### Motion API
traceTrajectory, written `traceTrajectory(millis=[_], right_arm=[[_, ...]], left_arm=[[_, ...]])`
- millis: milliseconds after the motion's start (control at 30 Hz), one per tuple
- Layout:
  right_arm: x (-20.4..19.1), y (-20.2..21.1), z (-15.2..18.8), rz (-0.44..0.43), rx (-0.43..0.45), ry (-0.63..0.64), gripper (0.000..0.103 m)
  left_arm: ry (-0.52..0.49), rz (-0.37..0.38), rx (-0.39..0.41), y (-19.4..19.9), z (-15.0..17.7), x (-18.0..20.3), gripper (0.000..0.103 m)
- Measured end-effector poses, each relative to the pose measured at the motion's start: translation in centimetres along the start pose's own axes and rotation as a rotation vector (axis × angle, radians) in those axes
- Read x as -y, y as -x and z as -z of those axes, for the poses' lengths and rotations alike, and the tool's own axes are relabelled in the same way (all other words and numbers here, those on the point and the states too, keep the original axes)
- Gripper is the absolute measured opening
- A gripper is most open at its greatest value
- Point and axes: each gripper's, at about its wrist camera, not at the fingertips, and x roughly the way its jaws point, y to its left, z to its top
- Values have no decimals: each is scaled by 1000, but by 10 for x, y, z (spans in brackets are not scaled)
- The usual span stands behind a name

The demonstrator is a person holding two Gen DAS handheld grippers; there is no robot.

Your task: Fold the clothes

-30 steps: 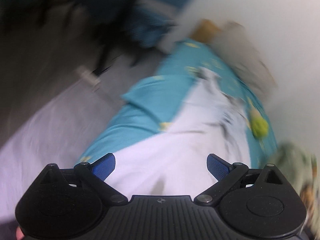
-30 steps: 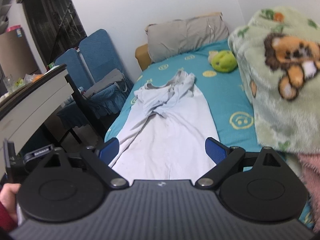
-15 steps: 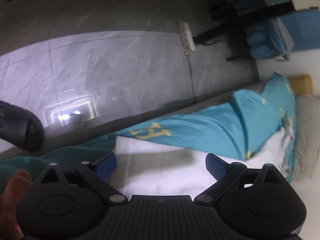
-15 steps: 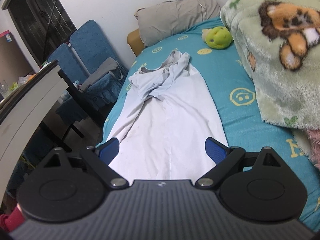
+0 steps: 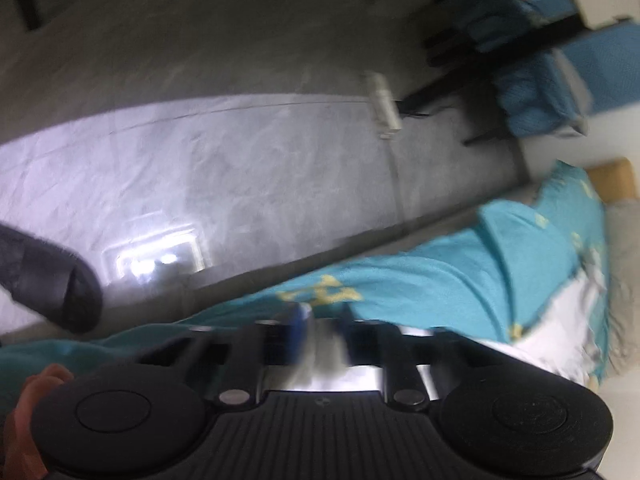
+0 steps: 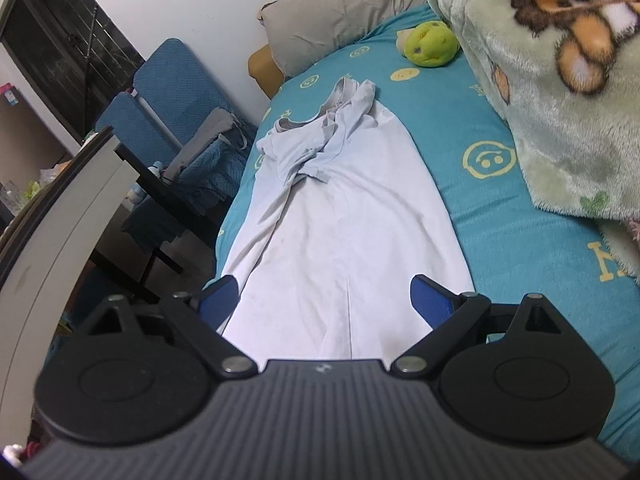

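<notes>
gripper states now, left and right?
Left hand-held gripper: closed or nearly so, blurred; a grip on the white shirt cannot be told.
Right hand-held gripper: open, holding nothing.

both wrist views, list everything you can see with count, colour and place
shirt: 1, white, flat along the bed, sleeves bunched near the collar
bed sheet: 1, teal with yellow smileys, under the shirt
pillow: 1, grey, head of the bed
plush toy: 1, green, beside the pillow
blanket: 1, pale green with a bear print, heaped right of the shirt
chairs: 2, blue, beside the bed
slipper: 1, black, on the floor
power strip: 1, white, on the floor
left tool: 1, black, blue pads close together, blurred, at the bed edge
right tool: 1, black, blue pads apart, over the shirt hem
</notes>
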Motion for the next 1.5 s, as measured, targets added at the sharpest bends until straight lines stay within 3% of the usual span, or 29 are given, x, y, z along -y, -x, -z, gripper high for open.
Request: traceTrajectory(millis=[167,300,467,633,700,800,900,1000,1167,1233,1333,1500], right_arm=[[4,-3,0,-2,-19,-19,94],[9,-1,0,-22,-22,-52,94],[16,3,-3,-29,-4,-93,94],[22,4,-5,-18,10,-133,94],[25,4,-6,-12,14,-144,94],[28,3,-7,-1,14,-154,94],[31,0,-6,-1,-3,-167,94],[35,-5,-5,-6,-26,-182,94],[32,-22,-11,-31,-51,-207,91],[27,-36,-20,-49,-72,-231,73],[6,-74,-33,-132,-109,-247,71],[-22,-169,-41,-182,-196,-296,69]], left_arm=[[-224,88,71,33,23,32,5],[-467,147,220,80,52,59,4],[-947,295,397,144,131,90,4],[-1413,447,380,170,241,94,2],[-1516,457,313,162,274,91,2],[-1628,407,211,133,306,89,2],[-1657,335,103,108,313,90,2],[-1593,342,53,108,297,89,2],[-1383,493,115,151,232,68,2],[-1311,540,147,169,209,62,2],[-1249,581,165,185,186,58,2],[-1185,622,144,194,170,53,2]])
